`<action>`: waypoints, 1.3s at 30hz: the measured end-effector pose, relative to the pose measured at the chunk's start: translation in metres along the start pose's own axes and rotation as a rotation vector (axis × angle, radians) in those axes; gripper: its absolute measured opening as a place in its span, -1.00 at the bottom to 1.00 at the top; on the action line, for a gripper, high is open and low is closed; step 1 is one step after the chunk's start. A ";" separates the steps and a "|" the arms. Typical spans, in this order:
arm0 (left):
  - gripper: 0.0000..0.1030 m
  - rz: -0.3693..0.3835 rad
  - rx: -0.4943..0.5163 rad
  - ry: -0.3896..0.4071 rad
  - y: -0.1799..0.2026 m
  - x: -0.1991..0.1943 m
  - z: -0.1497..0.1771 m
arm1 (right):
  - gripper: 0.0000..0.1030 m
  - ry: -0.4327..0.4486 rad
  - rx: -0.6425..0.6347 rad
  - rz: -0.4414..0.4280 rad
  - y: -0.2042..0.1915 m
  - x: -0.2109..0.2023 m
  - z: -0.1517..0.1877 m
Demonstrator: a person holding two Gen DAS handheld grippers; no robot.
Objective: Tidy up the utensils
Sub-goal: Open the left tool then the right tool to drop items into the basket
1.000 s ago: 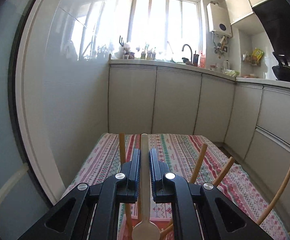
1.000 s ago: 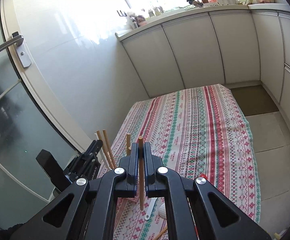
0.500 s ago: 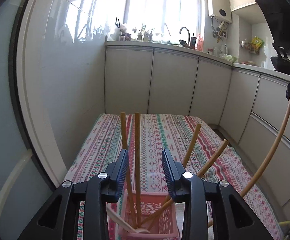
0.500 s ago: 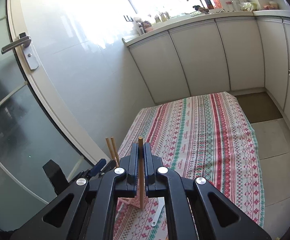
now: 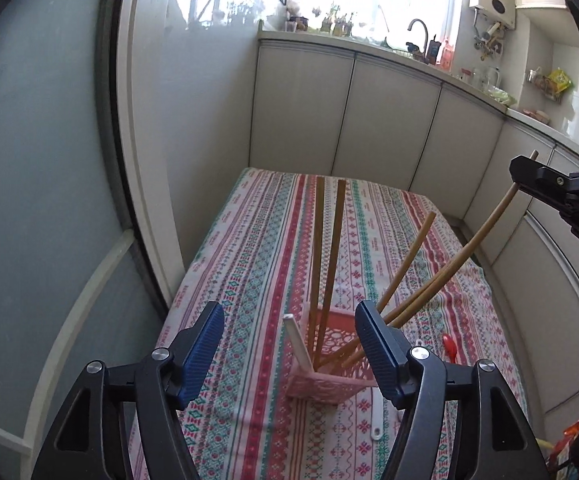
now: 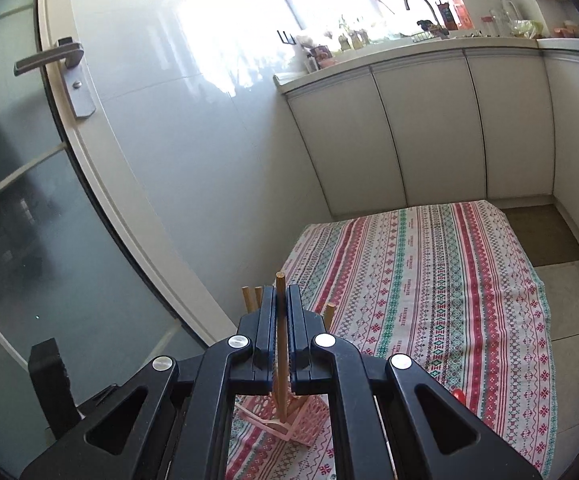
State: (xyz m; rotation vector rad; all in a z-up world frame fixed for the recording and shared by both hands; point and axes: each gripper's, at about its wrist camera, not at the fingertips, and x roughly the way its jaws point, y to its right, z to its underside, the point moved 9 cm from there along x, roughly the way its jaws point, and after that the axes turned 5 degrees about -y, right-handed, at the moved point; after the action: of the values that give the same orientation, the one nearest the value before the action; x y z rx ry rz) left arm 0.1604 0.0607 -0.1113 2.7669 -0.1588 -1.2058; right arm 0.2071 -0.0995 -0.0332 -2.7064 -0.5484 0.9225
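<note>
While the striped tablecloth (image 5: 257, 264) lay under the pink basket (image 5: 329, 384) of chopsticks, our left gripper (image 5: 289, 344) had just been opening, nothing between its jaws, and our right gripper (image 6: 281, 320) stayed clamped on one wooden chopstick (image 6: 280, 344) above the basket.

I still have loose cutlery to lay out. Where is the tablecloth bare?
The tablecloth is bare from the pink basket to the cabinets. It is crowded beside the basket: a white spoon and a red utensil.
</note>
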 end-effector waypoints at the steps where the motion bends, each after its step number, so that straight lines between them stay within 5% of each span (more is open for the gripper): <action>1: 0.35 0.002 -0.007 -0.012 -0.002 0.003 0.002 | -0.91 -0.004 -0.012 0.013 -0.001 0.005 0.002; 13: 0.49 0.030 -0.012 -0.107 0.002 0.024 0.013 | -0.86 -0.081 -0.023 0.005 0.000 0.029 0.021; 18: 0.55 0.047 0.009 -0.144 0.008 0.025 0.020 | -0.32 -0.070 0.036 -0.005 0.015 0.000 0.015; 25: 0.60 0.070 0.053 -0.187 0.023 0.021 0.030 | -0.21 -0.116 0.117 0.085 0.064 -0.041 0.028; 39: 0.64 0.096 0.224 -0.235 0.090 0.024 0.059 | 0.08 -0.362 0.261 0.228 0.164 -0.056 0.114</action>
State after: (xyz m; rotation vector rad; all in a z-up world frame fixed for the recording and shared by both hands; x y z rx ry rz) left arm 0.1288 -0.0358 -0.1546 2.7496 -0.4703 -1.5715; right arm 0.1395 -0.2607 -0.1456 -2.4110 -0.1626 1.4486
